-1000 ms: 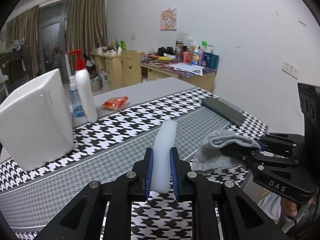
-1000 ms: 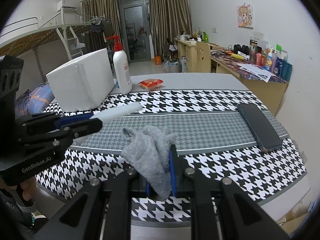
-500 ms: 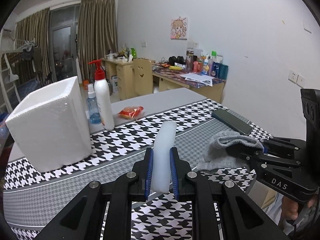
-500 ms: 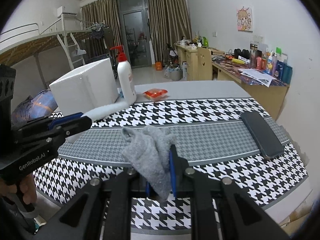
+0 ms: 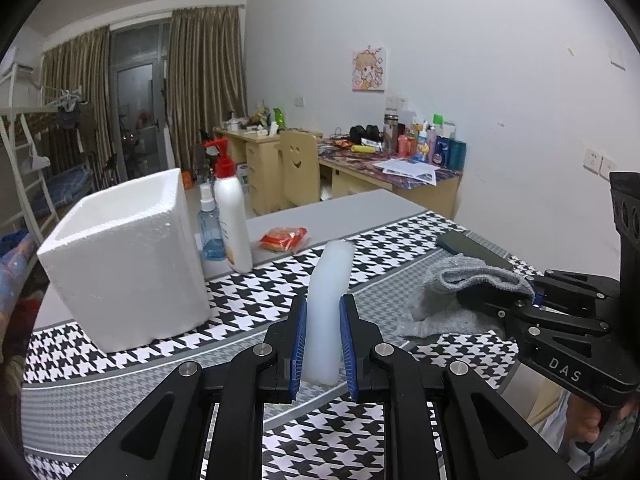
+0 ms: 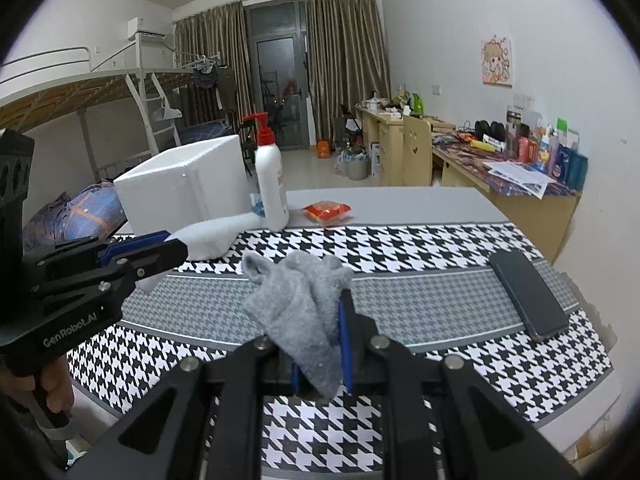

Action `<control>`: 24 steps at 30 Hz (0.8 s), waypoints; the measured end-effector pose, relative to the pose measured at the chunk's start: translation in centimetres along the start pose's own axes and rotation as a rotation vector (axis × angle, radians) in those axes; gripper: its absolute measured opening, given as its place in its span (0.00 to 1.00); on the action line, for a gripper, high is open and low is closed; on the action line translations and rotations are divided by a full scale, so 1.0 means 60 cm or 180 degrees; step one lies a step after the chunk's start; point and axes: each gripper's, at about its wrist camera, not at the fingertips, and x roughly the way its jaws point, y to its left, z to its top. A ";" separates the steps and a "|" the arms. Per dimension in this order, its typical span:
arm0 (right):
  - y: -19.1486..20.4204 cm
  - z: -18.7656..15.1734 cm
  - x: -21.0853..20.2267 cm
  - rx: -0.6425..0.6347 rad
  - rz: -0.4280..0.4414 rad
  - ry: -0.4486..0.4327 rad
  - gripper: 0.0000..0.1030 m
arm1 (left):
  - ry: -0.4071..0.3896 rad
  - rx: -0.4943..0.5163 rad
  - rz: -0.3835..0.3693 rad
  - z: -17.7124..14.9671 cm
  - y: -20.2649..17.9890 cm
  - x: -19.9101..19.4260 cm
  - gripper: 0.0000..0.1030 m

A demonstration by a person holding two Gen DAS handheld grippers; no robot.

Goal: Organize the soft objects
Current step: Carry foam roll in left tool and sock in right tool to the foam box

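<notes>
The white foam strip (image 5: 326, 312) stands up between the blue pads of my left claw (image 5: 323, 350), pinched tight, its upper end leaning out over the houndstooth cloth (image 5: 280, 280) of the bench (image 5: 352, 204). Off to that claw's right, my right claw (image 6: 322, 346) is closed on a crumpled grey sock (image 6: 298, 304), which bunches up above the pads and hangs a little below them; both soft things are held in the air above the near part of the bench, close to each other but apart. Beyond the strip, on the left of the cloth, sits an open white foam box (image 5: 124, 256). Just beside its far right corner stand a white pump bottle with a red head (image 5: 232, 216) and a small blue spray bottle (image 5: 210, 228), touching or nearly so. A red snack packet (image 5: 285, 238) lies on the bare grey part of the bench behind them. A dark phone (image 6: 528, 296) lies flat on the cloth at the right, well apart from the sock. A hand (image 6: 54, 386) grips the left claw's handle at the bench's near edge.
</notes>
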 end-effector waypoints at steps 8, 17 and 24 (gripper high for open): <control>0.024 0.027 0.003 -0.0063 0.0064 -0.0112 0.19 | -0.0081 -0.0010 0.0176 0.016 0.028 -0.022 0.18; 0.057 0.057 0.007 -0.0132 0.0232 -0.0228 0.19 | -0.0181 0.0008 0.0316 0.025 0.053 -0.045 0.18; 0.079 0.074 0.013 -0.0197 0.0305 -0.0283 0.19 | -0.0236 0.0002 0.0419 0.036 0.072 -0.047 0.18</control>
